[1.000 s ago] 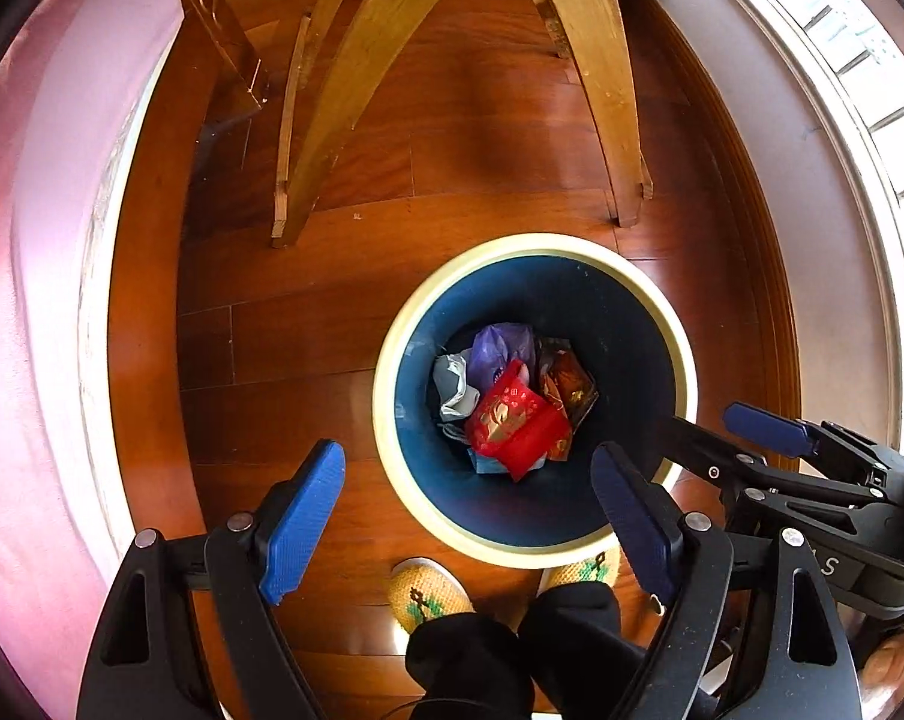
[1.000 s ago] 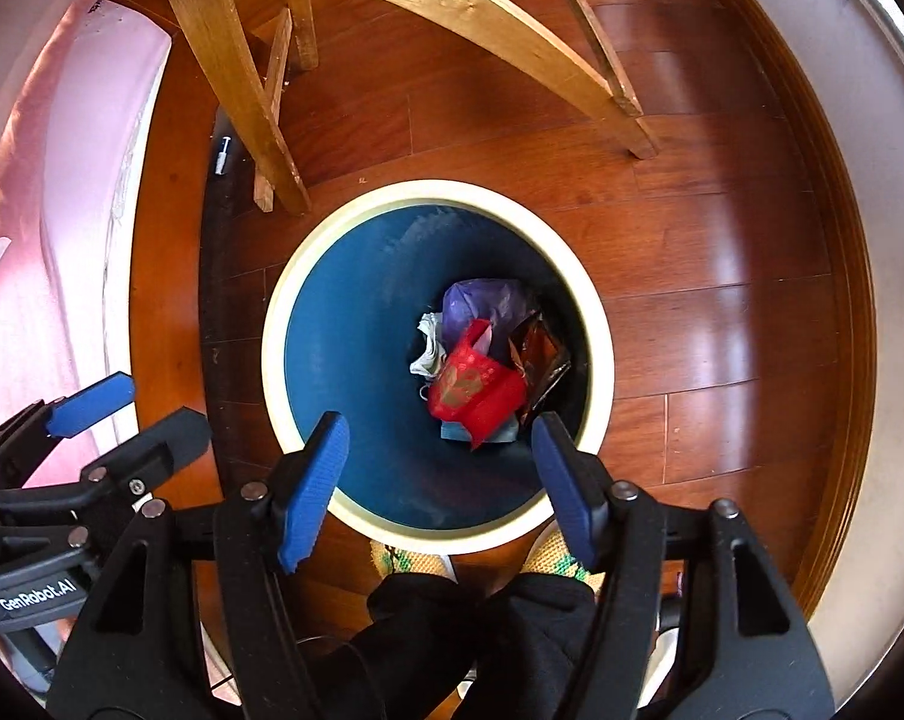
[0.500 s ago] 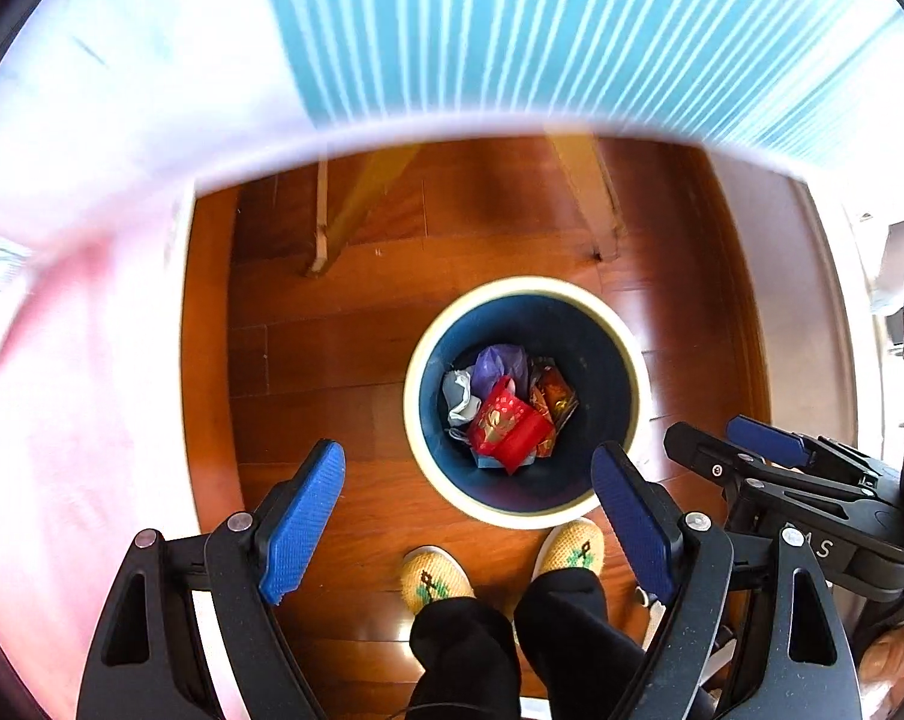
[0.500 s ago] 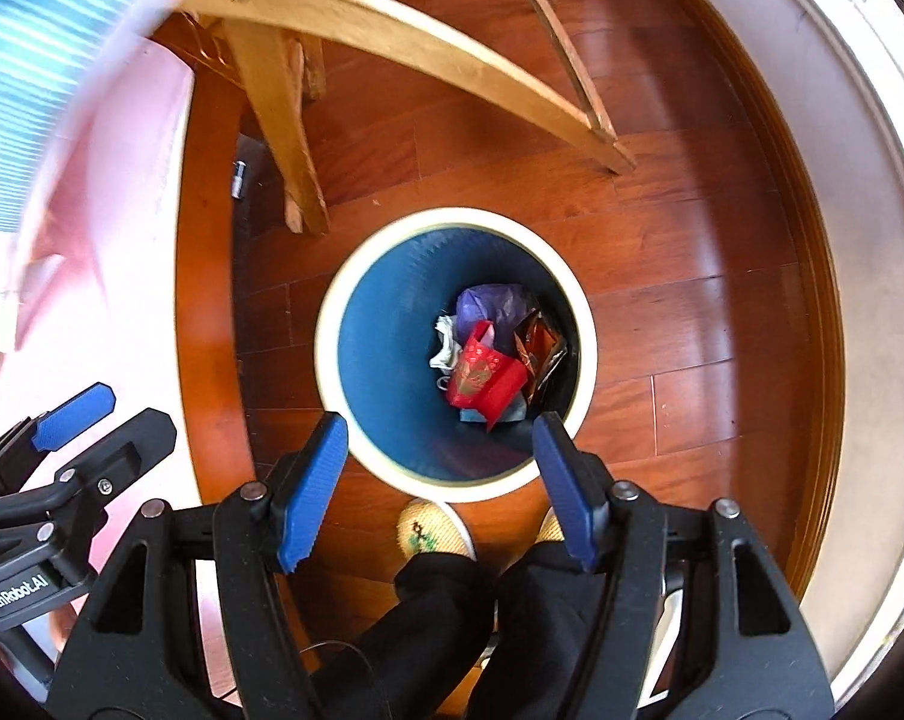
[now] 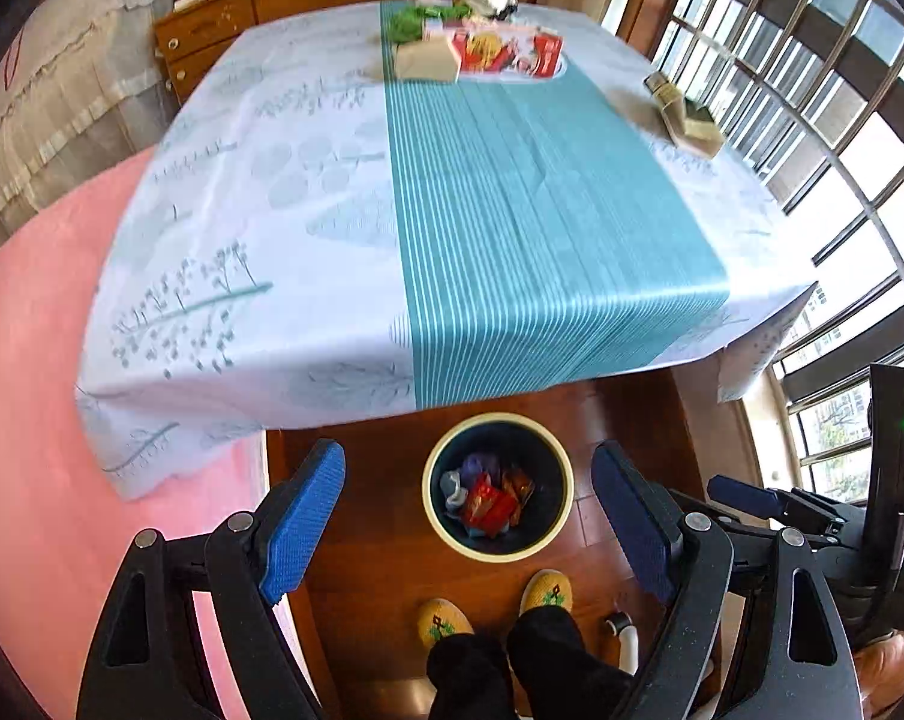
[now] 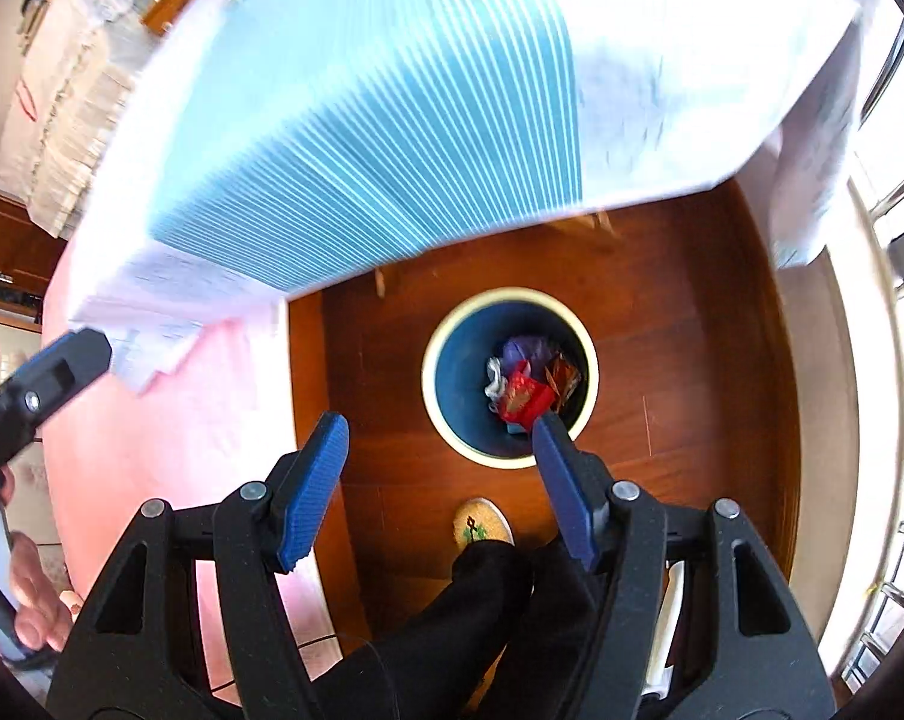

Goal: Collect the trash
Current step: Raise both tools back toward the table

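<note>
Both claws are held wide apart with nothing caught between the blue pads: the left gripper point(image 5: 469, 516) and the right gripper point(image 6: 440, 480). The trash bin point(image 5: 562, 468) is seen on the wood floor point(image 5: 368, 540) just past the tablecloth point(image 5: 272, 240) edge, wrappers point(image 5: 487, 501) piled inside. More packets point(image 5: 499, 51) are spotted at the table's far end, slippers point(image 5: 443, 624) near the bin
</note>
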A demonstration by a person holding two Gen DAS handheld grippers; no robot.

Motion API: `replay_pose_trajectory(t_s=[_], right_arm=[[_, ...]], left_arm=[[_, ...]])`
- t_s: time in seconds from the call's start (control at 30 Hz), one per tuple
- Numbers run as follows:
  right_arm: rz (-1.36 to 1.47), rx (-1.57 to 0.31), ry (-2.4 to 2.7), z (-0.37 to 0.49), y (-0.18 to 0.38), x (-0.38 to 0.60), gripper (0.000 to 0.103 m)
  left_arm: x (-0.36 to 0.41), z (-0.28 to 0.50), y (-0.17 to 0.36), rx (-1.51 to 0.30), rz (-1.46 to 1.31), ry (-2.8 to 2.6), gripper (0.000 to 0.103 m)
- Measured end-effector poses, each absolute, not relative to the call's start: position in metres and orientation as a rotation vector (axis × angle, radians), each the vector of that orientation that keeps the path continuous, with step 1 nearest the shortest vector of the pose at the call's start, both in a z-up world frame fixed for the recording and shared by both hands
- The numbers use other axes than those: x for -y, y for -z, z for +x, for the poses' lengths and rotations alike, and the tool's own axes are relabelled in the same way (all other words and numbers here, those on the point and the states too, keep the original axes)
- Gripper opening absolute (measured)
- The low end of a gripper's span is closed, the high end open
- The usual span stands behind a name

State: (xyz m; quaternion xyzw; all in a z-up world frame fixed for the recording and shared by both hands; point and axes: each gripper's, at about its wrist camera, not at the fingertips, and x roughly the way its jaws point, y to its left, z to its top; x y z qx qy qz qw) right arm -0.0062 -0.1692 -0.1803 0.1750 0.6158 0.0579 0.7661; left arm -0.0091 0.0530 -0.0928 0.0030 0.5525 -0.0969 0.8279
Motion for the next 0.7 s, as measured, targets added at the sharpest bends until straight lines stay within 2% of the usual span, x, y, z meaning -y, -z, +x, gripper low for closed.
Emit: replay_pose_trajectory(t_s=[0.3, 0.47, 0.6, 0.7], right_arm=[[0.345, -1.143, -0.098, -0.004, 0.066, 0.161, 0.061], [0.306, -1.059, -0.064, 0.007, 0.023, 0.164, 0.062], [0.269, -1.013, -0.032, 0.016, -0.002, 0.165, 0.068], [0.247, -0.986, -0.006, 0.023, -0.014, 0.166, 0.068]], left_arm=[[-0.058, -0.010, -0.027, -0.975, 0.070, 0.282, 0.086], [-0.061, -0.002, -0.066, -0.911, 0.067, 0.320, 0.086], [-0.060, 0.002, -0.085, -0.865, 0.084, 0.342, 0.086], [-0.060, 0.008, -0.097, -0.843, 0.095, 0.356, 0.086]])
